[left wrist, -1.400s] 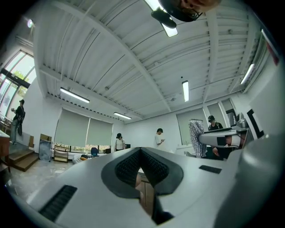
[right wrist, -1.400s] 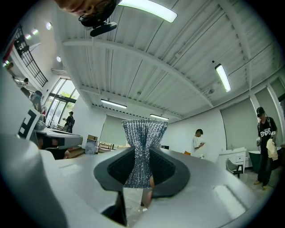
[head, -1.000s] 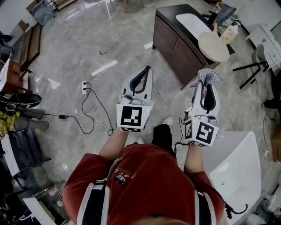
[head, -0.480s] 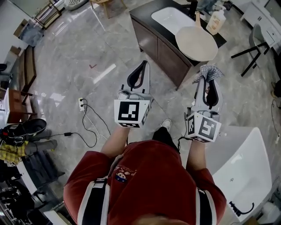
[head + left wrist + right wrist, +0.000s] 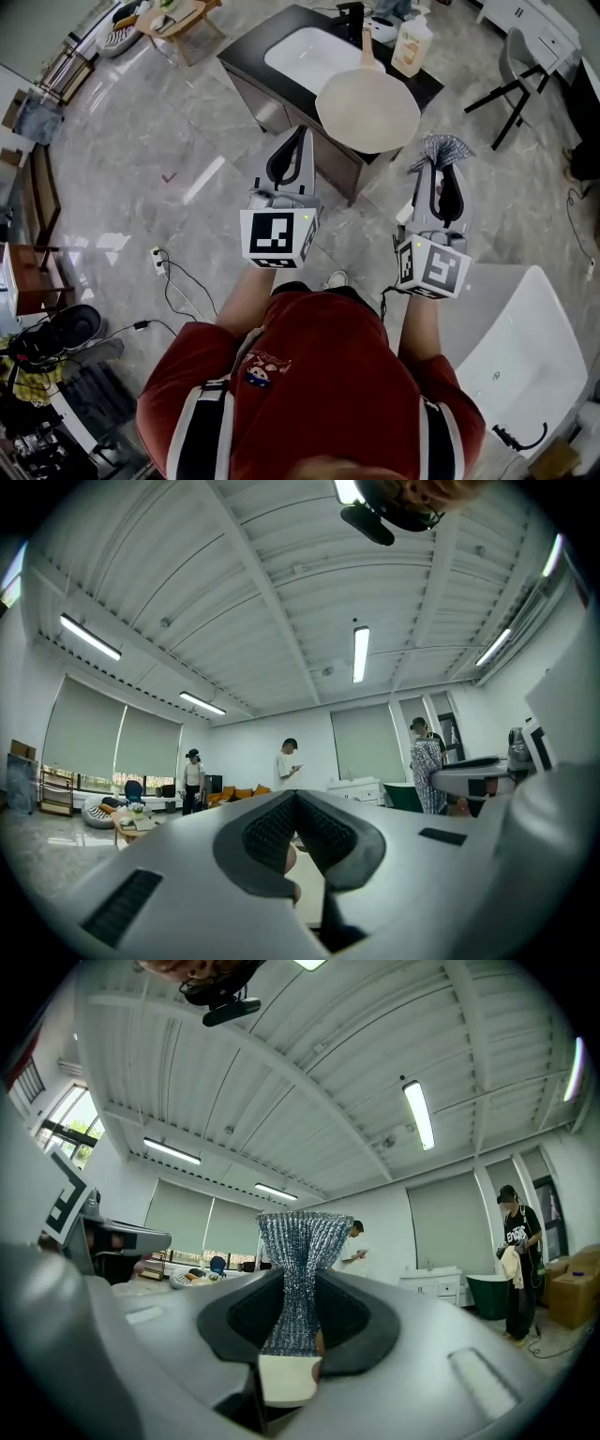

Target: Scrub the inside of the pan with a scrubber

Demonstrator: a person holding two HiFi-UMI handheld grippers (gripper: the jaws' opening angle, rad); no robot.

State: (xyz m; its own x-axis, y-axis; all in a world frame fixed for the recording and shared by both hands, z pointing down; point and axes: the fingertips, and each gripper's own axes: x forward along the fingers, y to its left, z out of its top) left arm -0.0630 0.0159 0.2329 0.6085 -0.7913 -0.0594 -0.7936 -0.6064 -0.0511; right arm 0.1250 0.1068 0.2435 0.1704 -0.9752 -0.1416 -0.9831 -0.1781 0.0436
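Observation:
A cream pan (image 5: 367,108) with a pale handle lies on the dark counter (image 5: 251,67), beside the white basin (image 5: 298,53). My left gripper (image 5: 301,133) is held up in front of the counter's near side, jaws shut with nothing between them; the left gripper view shows the closed pads (image 5: 272,829) against the ceiling. At the right, my right gripper (image 5: 438,167) is shut on a grey sparkly scrubber (image 5: 443,150), which fans out above the jaws. In the right gripper view the scrubber (image 5: 298,1260) is pinched at its waist. Both grippers are short of the pan.
A soap bottle (image 5: 412,45) and a black tap (image 5: 352,15) stand behind the pan. A white bathtub (image 5: 511,347) lies at the lower right, a black chair (image 5: 514,77) beyond it. Cables (image 5: 178,281) trail on the marble floor at left. People (image 5: 287,766) stand in the distance.
The counter and pan have come closer and moved left in the head view, now just ahead of both grippers. Each gripper keeps its pose, the scrubber still held.

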